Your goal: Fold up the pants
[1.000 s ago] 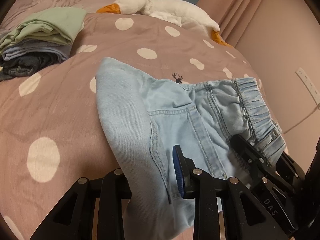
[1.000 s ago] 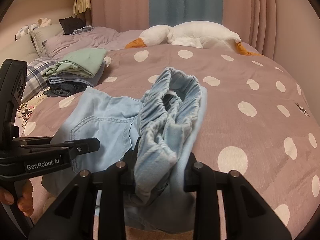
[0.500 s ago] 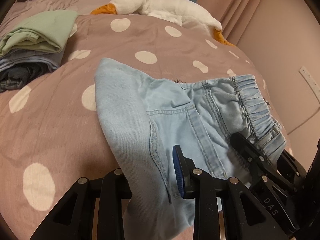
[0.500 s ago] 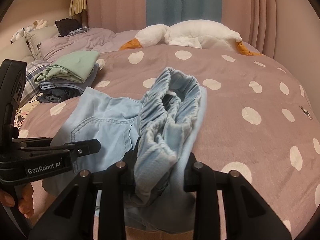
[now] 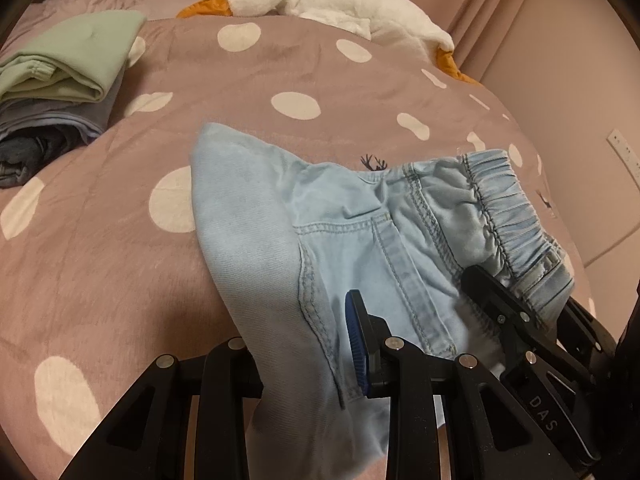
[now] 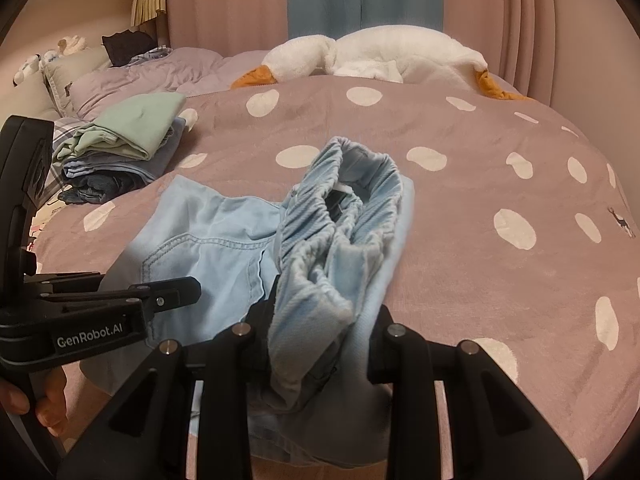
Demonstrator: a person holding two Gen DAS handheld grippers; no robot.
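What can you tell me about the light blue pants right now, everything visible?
The light blue pants look like soft, thin denim with an elastic gathered waistband, stitched seams and a back pocket. They are bunched, partly folded, over the polka-dot bedspread. The left gripper pinches the pocket side; the right gripper clamps the waistband end.

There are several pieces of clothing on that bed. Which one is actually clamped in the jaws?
The light blue pants, clamped by both grippers near the elastic waistband. The green, blue and dark garments sit untouched in a folded stack farther off.
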